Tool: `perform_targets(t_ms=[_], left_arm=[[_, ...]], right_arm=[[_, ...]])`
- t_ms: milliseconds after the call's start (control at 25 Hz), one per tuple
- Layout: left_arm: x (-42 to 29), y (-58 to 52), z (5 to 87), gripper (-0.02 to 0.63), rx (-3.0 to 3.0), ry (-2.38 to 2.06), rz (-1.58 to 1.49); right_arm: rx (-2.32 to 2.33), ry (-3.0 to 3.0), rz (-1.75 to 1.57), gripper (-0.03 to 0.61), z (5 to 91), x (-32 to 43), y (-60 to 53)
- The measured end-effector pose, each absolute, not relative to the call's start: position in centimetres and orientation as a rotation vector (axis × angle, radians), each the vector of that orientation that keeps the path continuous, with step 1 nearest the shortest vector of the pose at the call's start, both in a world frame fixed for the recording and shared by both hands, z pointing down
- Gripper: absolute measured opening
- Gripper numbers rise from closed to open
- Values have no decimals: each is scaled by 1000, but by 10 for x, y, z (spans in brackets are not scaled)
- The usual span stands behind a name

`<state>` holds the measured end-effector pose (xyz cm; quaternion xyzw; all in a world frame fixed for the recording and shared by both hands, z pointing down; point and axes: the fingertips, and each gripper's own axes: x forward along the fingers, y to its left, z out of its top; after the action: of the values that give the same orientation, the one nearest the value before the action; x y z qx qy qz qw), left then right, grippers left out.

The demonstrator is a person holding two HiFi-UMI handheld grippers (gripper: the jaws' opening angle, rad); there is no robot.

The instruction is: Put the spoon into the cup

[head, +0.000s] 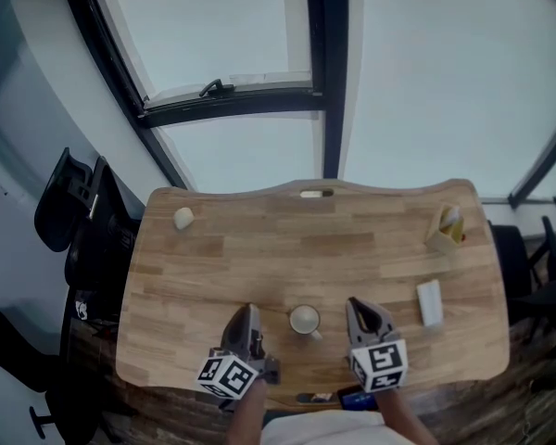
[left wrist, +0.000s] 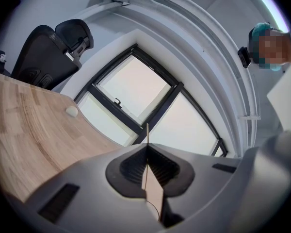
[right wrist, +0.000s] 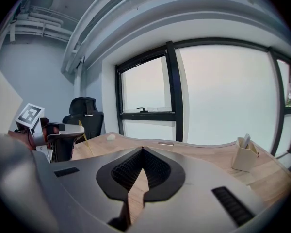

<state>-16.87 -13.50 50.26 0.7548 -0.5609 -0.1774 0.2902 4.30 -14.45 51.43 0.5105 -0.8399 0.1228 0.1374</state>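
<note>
A small pale cup (head: 304, 320) with a handle stands on the wooden table (head: 259, 258), near its front edge. My left gripper (head: 249, 309) hovers just left of the cup. Its jaws are shut on a thin tan wooden strip (left wrist: 147, 132) seen edge-on, which looks like the spoon. The right gripper view shows that strip (right wrist: 83, 134) sticking out of the left gripper (right wrist: 81, 127). My right gripper (head: 355, 302) is just right of the cup. In its own view the right gripper (right wrist: 143, 149) is shut with nothing in it. Neither gripper view shows the cup.
A beige holder (head: 445, 232) with a white utensil stands at the far right, also seen as the holder (right wrist: 242, 157) in the right gripper view. A white block (head: 429, 302) lies right of my right gripper. A small pale lump (head: 183, 218) sits far left. Black office chair (head: 74, 202) beside the table's left edge.
</note>
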Motion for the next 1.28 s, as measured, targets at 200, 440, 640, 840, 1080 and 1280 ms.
perform_targets(t_ms=[200,440,640,840,1080,1280], left_arm=[[-171,-132,510,2,2010,-1501,-463],[-170,-129,511,2,2006,-1497,-450],[-171,-125,515,2,1990,-1495,-450],[-172,-122,522,2,1979,-1497,-453],[-169,-118,529,2,1944,-1497,-466],[-165,-117,534,2,1947,-1506,-447]], right_arm=[[1503,-2437,314,-3,519,50,-150],[1476,-2447,364,-3,517,42,-141],[1447,-2426,375,-2,518,43,-134],[1430,-2418,403,-2,524,47,-126],[1426,-2435,406,-3,526,47,-121],[1426,-2434,412,-3,529,52,-122]])
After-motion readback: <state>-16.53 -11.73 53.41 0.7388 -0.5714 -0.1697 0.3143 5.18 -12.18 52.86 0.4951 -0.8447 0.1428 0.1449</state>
